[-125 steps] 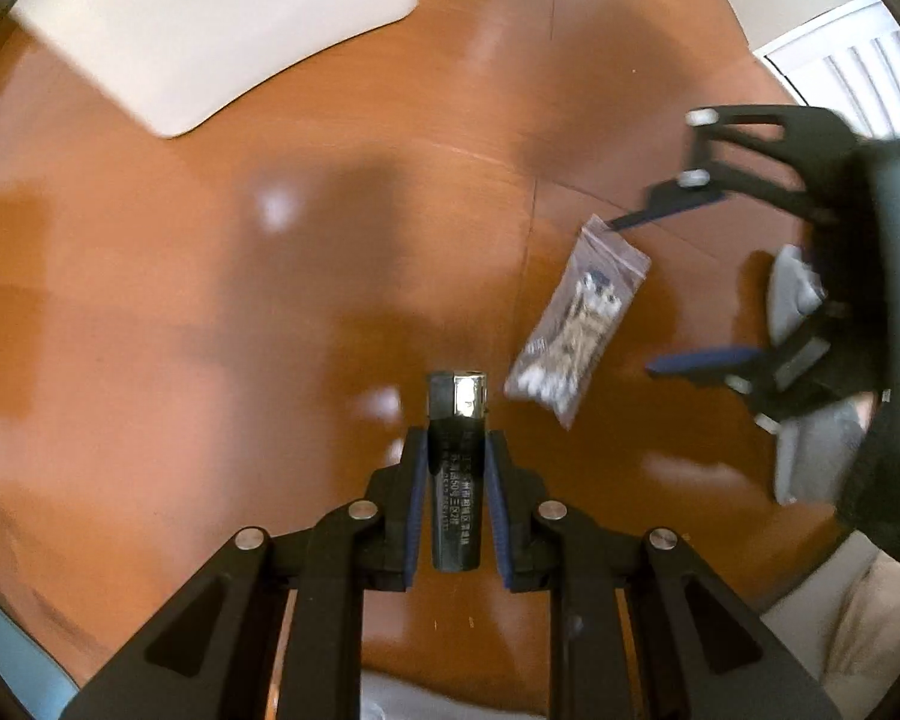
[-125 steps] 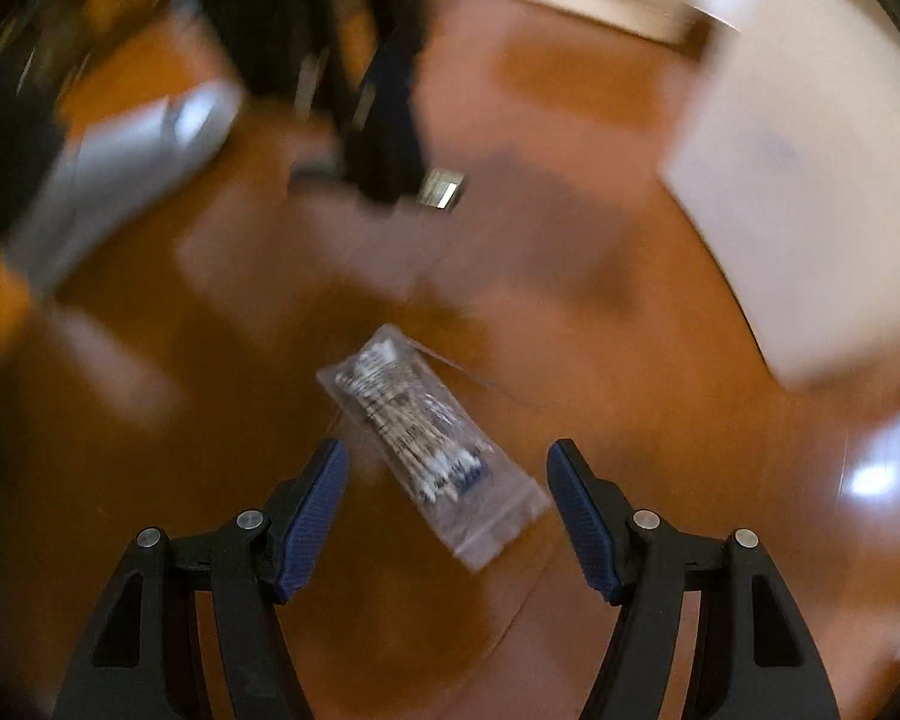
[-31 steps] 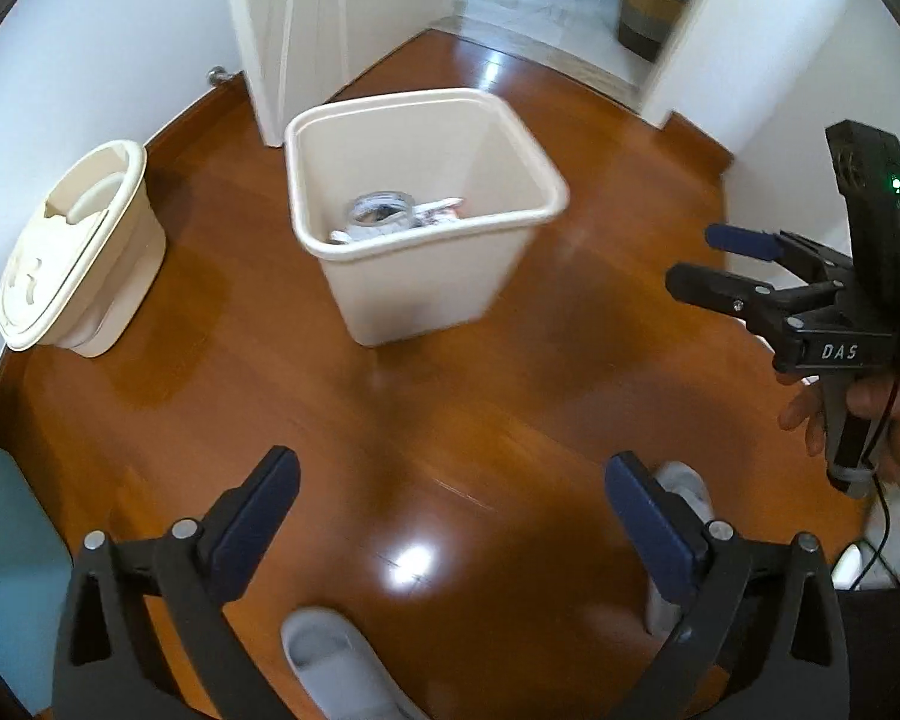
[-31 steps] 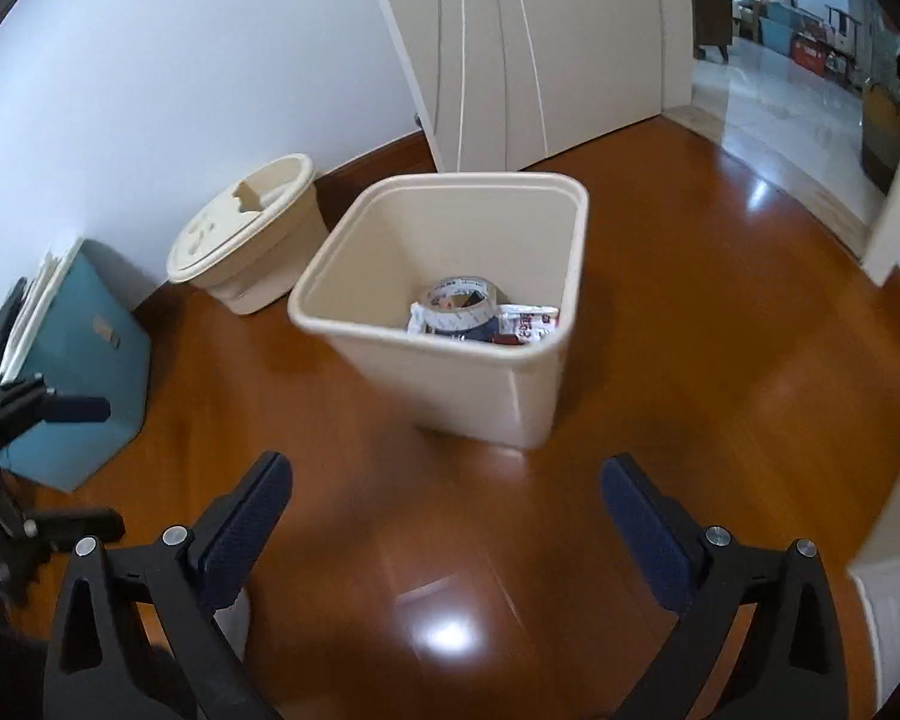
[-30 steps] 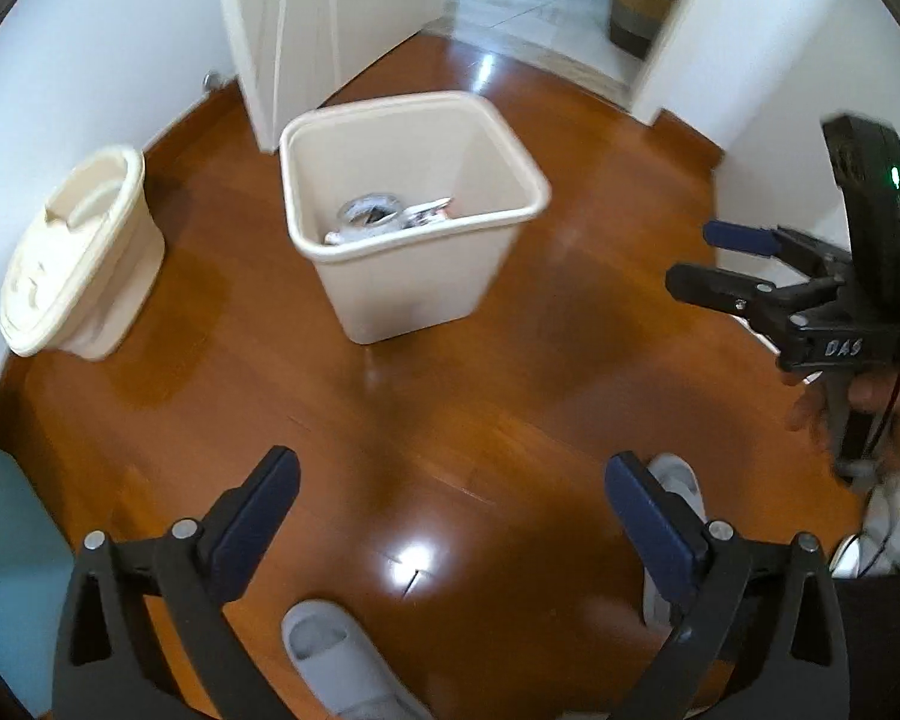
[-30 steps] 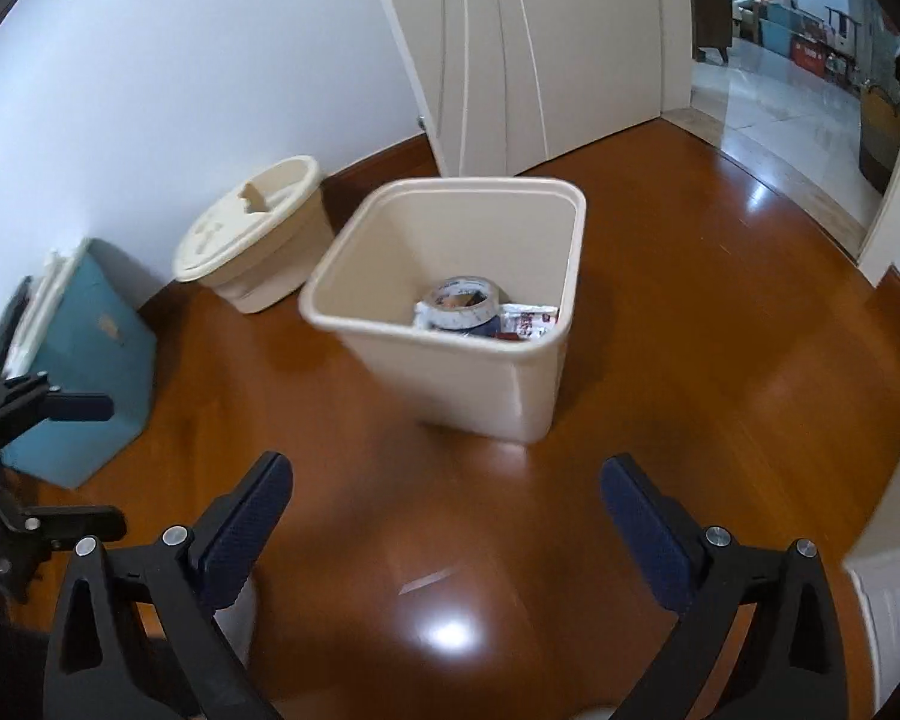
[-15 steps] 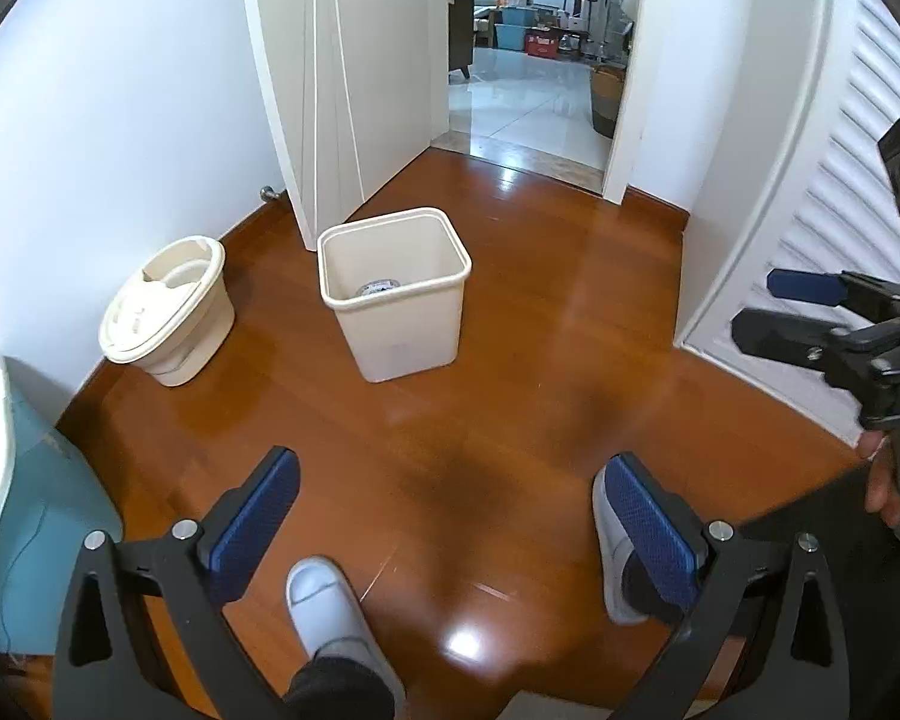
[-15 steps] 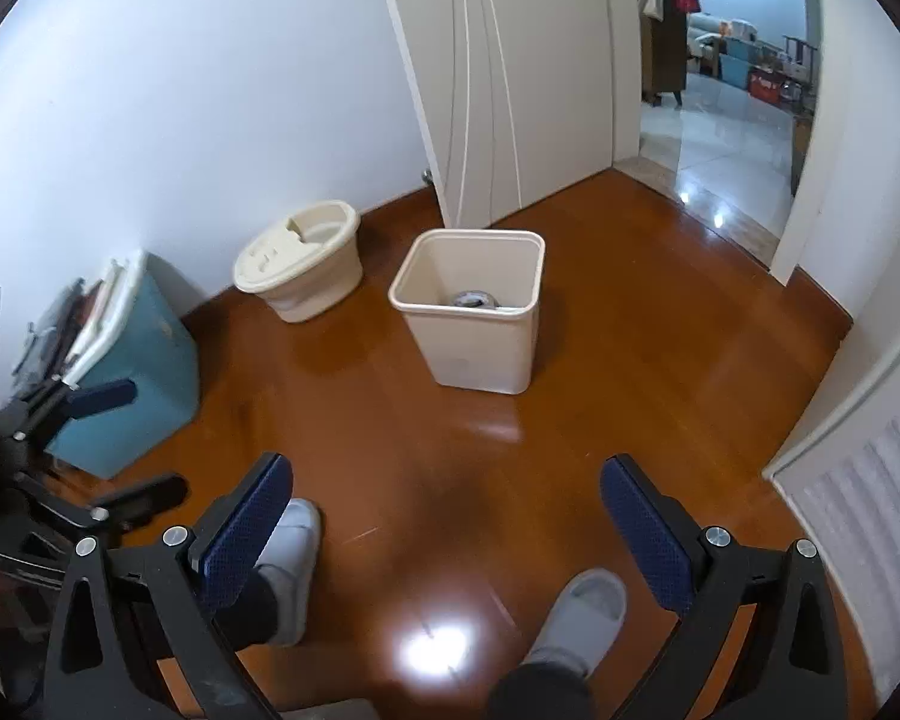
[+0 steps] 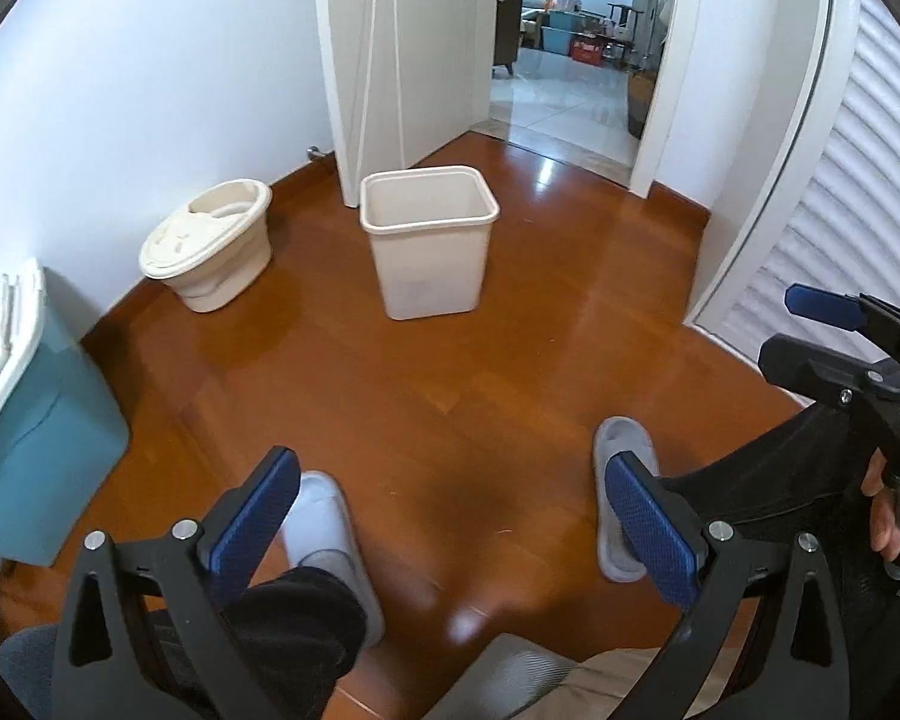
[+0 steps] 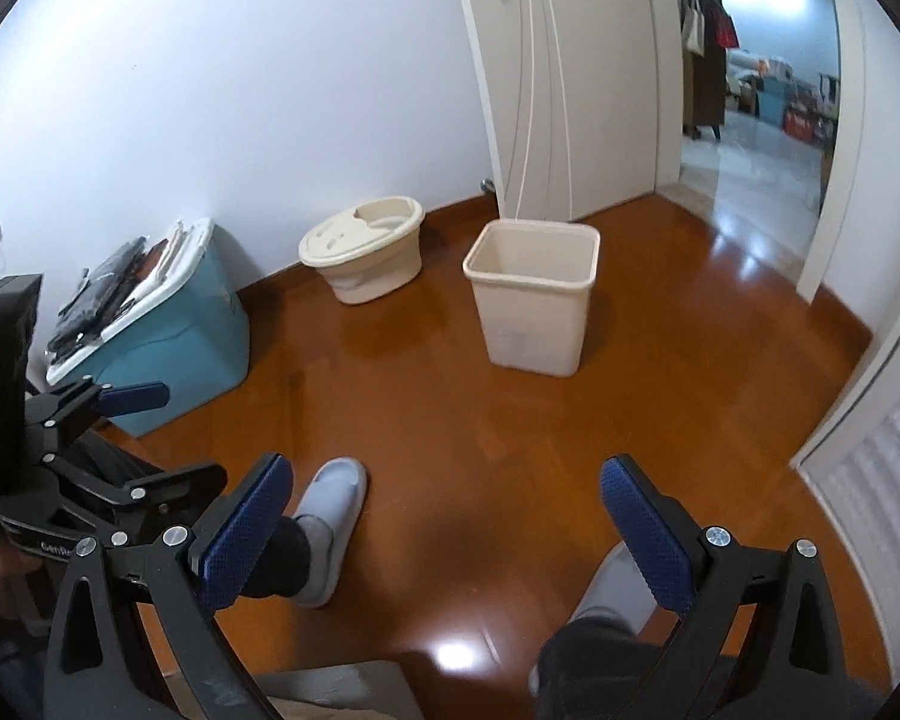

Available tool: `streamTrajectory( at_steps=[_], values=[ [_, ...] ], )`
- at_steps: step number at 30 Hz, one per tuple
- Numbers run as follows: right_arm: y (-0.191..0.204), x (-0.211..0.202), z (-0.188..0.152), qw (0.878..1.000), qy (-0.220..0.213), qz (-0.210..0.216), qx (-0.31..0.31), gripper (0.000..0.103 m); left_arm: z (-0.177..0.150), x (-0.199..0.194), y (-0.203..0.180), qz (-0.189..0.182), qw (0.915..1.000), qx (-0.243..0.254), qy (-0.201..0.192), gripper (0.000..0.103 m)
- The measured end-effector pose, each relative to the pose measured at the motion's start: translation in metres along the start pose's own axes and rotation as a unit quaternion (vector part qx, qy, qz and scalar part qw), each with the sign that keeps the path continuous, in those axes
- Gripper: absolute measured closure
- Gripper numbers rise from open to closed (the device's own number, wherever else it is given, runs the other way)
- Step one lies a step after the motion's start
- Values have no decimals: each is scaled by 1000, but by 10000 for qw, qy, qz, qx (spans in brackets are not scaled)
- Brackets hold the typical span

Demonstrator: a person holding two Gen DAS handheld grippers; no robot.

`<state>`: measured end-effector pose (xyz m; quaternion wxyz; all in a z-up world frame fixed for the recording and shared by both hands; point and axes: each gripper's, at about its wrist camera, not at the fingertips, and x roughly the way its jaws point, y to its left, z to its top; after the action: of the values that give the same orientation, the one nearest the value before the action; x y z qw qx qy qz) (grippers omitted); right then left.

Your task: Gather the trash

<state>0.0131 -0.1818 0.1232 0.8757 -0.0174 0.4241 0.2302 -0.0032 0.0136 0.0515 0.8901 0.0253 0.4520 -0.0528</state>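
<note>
We hold the left gripper [image 9: 450, 516] and right gripper [image 10: 444, 516] with jaws spread wide and empty above the wooden floor [image 9: 450, 372]; the cream trash bin [image 9: 429, 240] stands upright well ahead, near the white door [image 10: 570, 72], beside a lidded pail [image 9: 207, 249]

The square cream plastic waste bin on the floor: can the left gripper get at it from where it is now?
Probably not without moving closer. The cream plastic waste bin stands well beyond the open left gripper, across bare wooden floor. Nothing blocks the way.
</note>
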Motion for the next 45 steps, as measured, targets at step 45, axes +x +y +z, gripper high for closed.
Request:
streamTrajectory(
  at_steps=[45],
  values=[
    [27, 31, -5, 9977, 236, -51, -641, 0, -5, -7, 11, 296, 9986, -406, -190, 0]
  ],
)
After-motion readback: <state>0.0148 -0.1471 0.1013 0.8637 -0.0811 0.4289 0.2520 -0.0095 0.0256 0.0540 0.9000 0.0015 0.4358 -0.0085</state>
